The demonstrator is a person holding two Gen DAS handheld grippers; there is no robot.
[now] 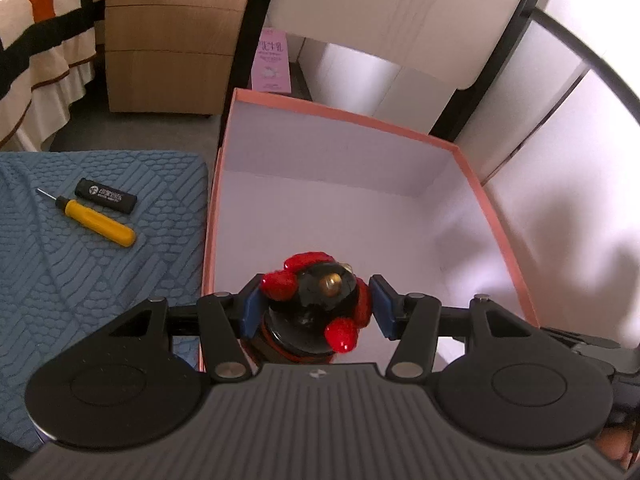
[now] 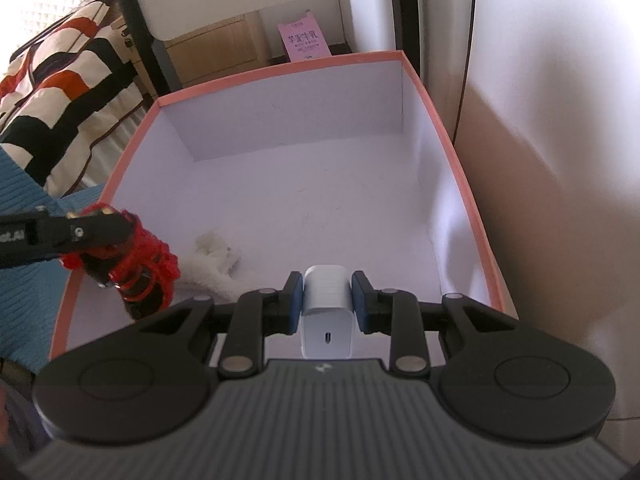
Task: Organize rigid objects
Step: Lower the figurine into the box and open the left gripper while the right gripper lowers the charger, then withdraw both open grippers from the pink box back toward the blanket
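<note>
Left wrist view: left gripper (image 1: 316,306) is clamped on a black bottle-like object wrapped in red yarn (image 1: 316,300), blue pads against its sides. Only its top with a brass knob shows; the lower body is cut off behind the gripper housing, so I can't tell what it really is. It hangs over the near-left part of the pink-rimmed box (image 1: 500,224), white inside. Can't tell if it touches the floor of the box.

Left of the box, on the blue textured mat (image 1: 80,272): a yellow-handled screwdriver (image 1: 96,222) and, just beside it on the far side, a black lighter-shaped item (image 1: 106,197) with print too small to read.

Right wrist view: right gripper (image 2: 326,298) is clamped on a white charger block (image 2: 326,320), port face toward the camera; the prong end is hidden. It sits above the near end of the same box.

A white fuzzy thing (image 2: 218,258) lies on the box floor near the left wall, washed out against the white and partly covered by the right gripper; shape unclear.

Far behind the box, a pink carton (image 2: 306,42), text blurred. Right side is overexposed white wall.
</note>
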